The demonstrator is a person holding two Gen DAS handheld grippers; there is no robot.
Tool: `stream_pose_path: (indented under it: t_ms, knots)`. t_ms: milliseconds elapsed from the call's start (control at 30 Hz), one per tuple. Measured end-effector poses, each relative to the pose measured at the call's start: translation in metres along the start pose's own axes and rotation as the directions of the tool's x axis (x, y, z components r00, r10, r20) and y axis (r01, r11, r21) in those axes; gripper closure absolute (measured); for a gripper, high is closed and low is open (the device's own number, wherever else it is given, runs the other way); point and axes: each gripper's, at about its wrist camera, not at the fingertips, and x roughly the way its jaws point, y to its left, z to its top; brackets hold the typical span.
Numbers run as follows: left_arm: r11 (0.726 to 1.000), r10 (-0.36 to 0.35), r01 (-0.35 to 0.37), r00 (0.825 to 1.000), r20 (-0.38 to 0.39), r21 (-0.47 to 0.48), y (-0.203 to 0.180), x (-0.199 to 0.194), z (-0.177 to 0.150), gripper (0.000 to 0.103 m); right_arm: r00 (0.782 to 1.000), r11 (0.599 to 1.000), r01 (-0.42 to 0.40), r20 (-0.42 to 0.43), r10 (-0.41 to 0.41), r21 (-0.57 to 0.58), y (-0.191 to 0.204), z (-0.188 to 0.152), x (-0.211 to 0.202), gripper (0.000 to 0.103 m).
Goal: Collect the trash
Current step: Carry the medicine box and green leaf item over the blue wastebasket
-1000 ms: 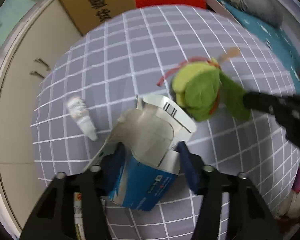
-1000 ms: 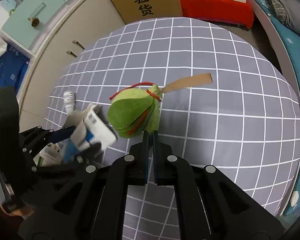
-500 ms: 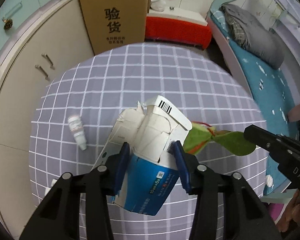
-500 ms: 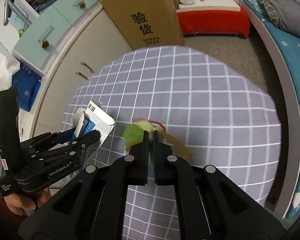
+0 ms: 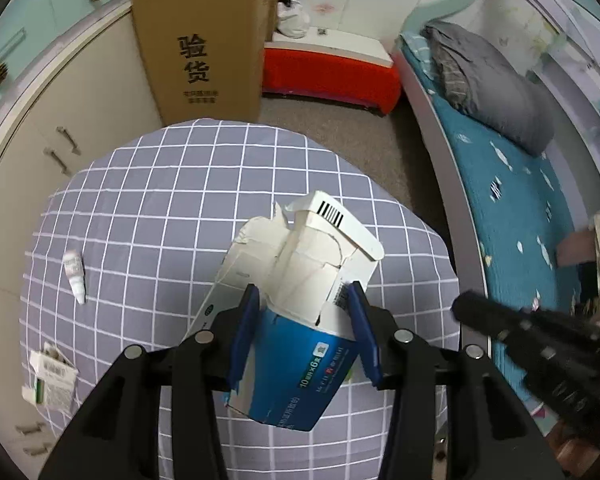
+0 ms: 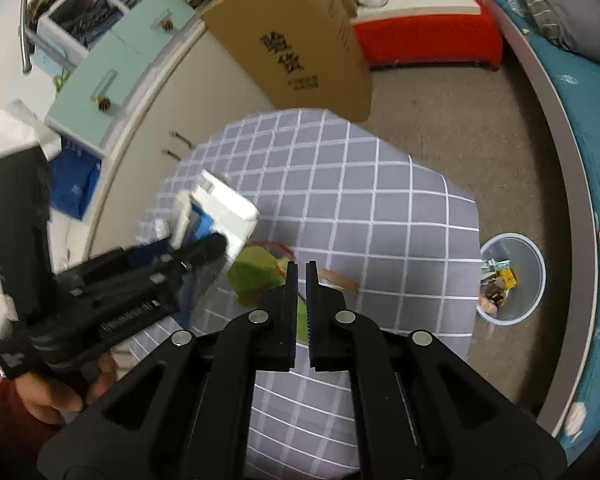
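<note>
My left gripper [image 5: 304, 290] is shut on a torn blue and white carton [image 5: 300, 264], its blue pads pressing both sides, held above the table. In the right wrist view the same carton [image 6: 224, 208] appears blurred at the left, in the left gripper [image 6: 208, 246] held by a hand. My right gripper [image 6: 299, 270] is shut on a green leaf wrapper [image 6: 252, 276] with a red string and a brown strip. The wrapper hangs behind the fingers, partly hidden. On the floor to the right stands a pale blue trash bin [image 6: 534, 264] with several scraps inside.
The round table has a grey checked cloth [image 5: 160, 200]. A small white bottle [image 5: 74, 270] and a crumpled leaflet [image 5: 50, 372] lie at its left. A tall cardboard box [image 5: 204, 52], cabinets, a red chest [image 5: 332, 72] and a bed [image 5: 520, 200] ring the table.
Both grippers have risen and drawn back from the table. The right one has lifted the green wrapper off the cloth. The bin has come into the right wrist view.
</note>
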Motion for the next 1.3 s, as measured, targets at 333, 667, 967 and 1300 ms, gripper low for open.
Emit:
stream_pose_path:
  t_ms: [333,667,967,1300]
  knots:
    - [0.989,0.093,-0.098,0.995,-0.048,-0.107,0.059,0.003,-0.021,0.058,0.996,0.994,-0.013,-0.094,0.003,-0.108,0.033,-0.012,0.055,0.049]
    - [0.991,0.103,-0.11,0.99,-0.096,-0.072,0.134,0.019,-0.021,0.058,0.987,0.992,0.106,-0.117,-0.114,-0.07,0.073,-0.015,0.13,0.036]
    - [0.996,0.06,-0.067,0.992,-0.11,-0.061,0.132,0.028,-0.019,0.058,0.987,0.995,0.093,-0.127,-0.098,-0.046,0.062,-0.012,0.135,0.08]
    - [1.0,-0.01,0.009,0.998,-0.056,-0.02,0.033,0.009,-0.003,0.058,0.995,0.996,0.091,-0.029,-0.092,-0.014,0.007,0.002,0.046,0.081]
